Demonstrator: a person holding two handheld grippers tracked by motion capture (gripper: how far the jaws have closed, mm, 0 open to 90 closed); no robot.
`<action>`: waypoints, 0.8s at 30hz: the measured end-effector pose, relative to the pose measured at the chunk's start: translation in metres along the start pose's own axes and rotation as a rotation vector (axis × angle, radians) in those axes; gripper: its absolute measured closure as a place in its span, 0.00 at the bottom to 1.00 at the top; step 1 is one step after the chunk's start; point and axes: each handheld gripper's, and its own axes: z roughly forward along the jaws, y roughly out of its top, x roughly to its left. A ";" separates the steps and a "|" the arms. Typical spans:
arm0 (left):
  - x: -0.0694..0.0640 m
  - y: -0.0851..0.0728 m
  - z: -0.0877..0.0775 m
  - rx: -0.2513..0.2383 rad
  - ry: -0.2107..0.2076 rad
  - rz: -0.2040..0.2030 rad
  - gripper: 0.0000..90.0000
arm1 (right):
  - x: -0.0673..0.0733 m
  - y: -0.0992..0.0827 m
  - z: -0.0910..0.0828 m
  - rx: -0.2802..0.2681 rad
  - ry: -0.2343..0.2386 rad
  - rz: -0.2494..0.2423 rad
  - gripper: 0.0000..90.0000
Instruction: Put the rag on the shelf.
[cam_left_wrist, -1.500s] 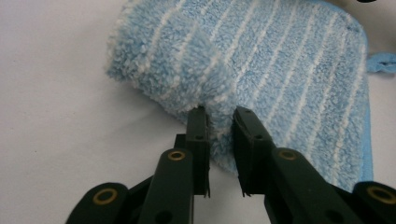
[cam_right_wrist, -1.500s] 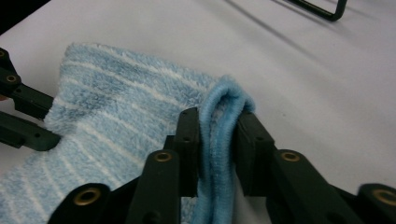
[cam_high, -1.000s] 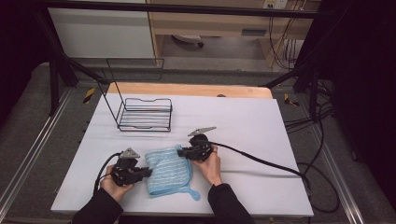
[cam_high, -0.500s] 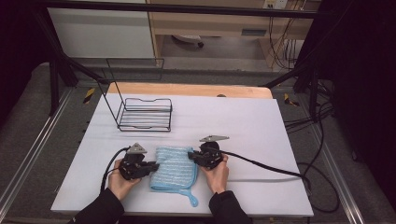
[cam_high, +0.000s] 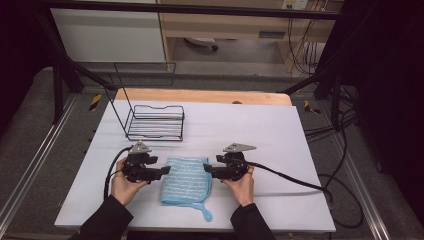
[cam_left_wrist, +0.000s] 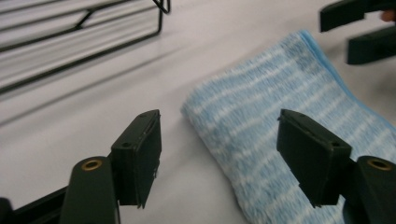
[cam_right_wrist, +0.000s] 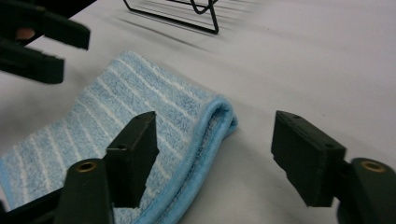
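Item: folded blue striped towel (cam_high: 185, 179), flat on the counter (cam_high: 280, 135), rack (cam_high: 154, 121) at 11 o'clock. Left hand-held gripper (cam_high: 161, 173) and right hand-held gripper (cam_high: 209, 171): jaws just opened, released, nothing between. Advice: withdraw level, sideways, avoiding snagged edges.

The towel (cam_high: 185, 180) in the lower middle of my high view is light blue with thin white stripes running across it, and its hem and little hanging loop are a plainer, slightly deeper blue. In my right gripper view the folded edge shows that solid blue border clearly. The table (cam_high: 280, 130) under it is plain white, with a pale wooden strip along its far edge. The wire rack (cam_high: 154, 121), upper left of the table, is black. My left gripper (cam_high: 162, 172) and right gripper (cam_high: 209, 171) are black, each with a grey plate on top and brass-coloured rivets at the jaws. My sleeves (cam_high: 106, 220) are black.
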 end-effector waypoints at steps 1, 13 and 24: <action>0.001 0.004 0.003 0.006 0.015 0.003 0.32 | 0.000 0.000 -0.002 -0.003 0.003 -0.009 0.29; 0.009 0.012 0.041 0.126 0.035 -0.052 0.57 | -0.003 -0.011 -0.009 0.046 0.015 -0.052 0.12; 0.009 0.004 0.045 0.135 0.006 -0.068 0.76 | -0.003 -0.009 -0.008 0.023 0.017 -0.040 0.21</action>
